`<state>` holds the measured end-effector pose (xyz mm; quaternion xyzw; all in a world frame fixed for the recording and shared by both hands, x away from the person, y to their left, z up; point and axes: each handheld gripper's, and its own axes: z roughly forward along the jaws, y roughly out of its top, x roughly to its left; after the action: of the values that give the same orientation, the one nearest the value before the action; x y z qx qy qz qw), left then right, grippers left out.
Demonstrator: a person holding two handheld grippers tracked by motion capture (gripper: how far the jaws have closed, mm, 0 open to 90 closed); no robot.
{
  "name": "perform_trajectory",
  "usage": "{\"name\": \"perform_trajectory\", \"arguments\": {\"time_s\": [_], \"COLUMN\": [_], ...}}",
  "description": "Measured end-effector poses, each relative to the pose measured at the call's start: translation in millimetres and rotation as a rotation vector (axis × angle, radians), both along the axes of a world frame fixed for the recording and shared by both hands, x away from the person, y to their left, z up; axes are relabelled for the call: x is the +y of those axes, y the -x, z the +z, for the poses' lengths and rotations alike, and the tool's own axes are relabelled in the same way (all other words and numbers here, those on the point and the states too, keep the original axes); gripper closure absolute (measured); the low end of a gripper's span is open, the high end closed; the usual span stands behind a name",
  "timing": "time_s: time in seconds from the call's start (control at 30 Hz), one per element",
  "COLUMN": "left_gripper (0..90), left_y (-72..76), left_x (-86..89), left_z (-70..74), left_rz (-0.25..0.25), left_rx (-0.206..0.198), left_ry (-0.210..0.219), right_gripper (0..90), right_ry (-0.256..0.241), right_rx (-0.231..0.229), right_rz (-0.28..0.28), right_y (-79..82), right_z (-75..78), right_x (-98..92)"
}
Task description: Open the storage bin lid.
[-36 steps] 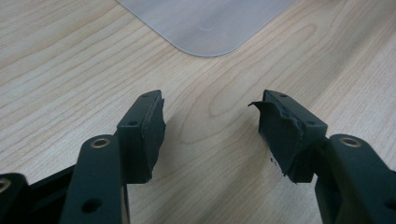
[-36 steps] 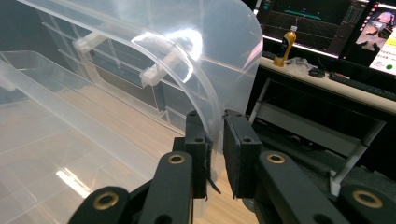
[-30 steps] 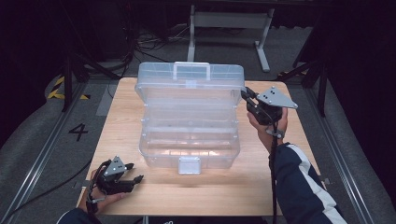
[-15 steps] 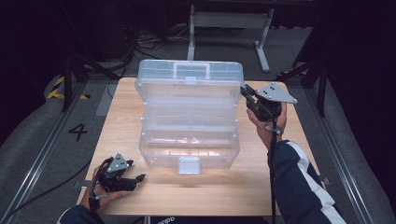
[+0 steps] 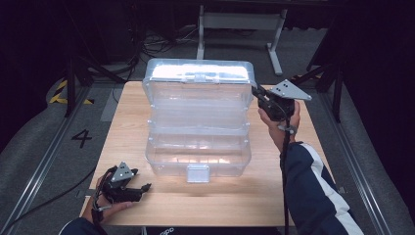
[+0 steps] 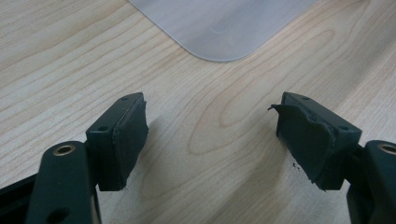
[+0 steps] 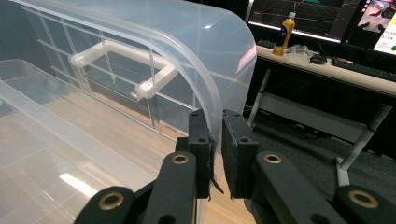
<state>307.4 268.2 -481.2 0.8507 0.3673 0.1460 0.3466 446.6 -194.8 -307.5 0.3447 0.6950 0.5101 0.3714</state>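
A clear plastic storage box (image 5: 198, 147) stands in the middle of the wooden table (image 5: 293, 196), its white latch (image 5: 197, 172) facing the front edge. Its lid (image 5: 198, 81) is raised at the back, handle (image 7: 121, 60) on the outer face. My right gripper (image 5: 255, 93) is at the lid's right edge, shut on the lid's rim (image 7: 212, 116), the thin wall pinched between both pads. My left gripper (image 5: 146, 188) rests low on the table's front left, open, with nothing between its fingers (image 6: 123, 135); a corner of the box (image 6: 219, 23) lies ahead of it.
A metal table frame (image 5: 240, 24) and cables stand on the dark floor behind the table. In the right gripper view a desk with monitors and a yellow bottle (image 7: 286, 28) lies beyond the lid. Bare wood surrounds the box on the left and front.
The lid has swung higher toward upright, held by my right gripper, which moved slightly up and back. The left gripper has barely shifted.
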Motion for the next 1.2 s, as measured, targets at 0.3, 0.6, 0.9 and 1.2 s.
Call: {"name": "perform_trajectory", "arguments": {"time_s": [0.3,0.6,0.9,1.2], "left_gripper": [24.6,23.0,23.1,23.0], "left_y": [0.1,-2.7,-2.0,-1.5], "left_x": [-0.6,-0.9,-0.9,-0.5], "left_z": [-0.1,-0.5,-0.4,-0.2], "left_rz": [0.003,-0.014,-0.01,-0.01], "left_rx": [0.013,0.009,0.005,0.008], "left_ry": [0.004,0.002,0.002,-0.001], "right_gripper": [84.0,84.4,84.5,84.3], "right_ry": [-0.027,-0.032,-0.041,-0.047], "right_rx": [0.0,0.006,0.023,0.055], "right_rz": [-0.011,-0.021,-0.022,-0.012], "right_y": [-9.7,-21.8,-32.5,-45.1], "right_z": [-0.1,1.9,3.5,5.7], "right_x": [0.4,2.3,2.8,1.1]}}
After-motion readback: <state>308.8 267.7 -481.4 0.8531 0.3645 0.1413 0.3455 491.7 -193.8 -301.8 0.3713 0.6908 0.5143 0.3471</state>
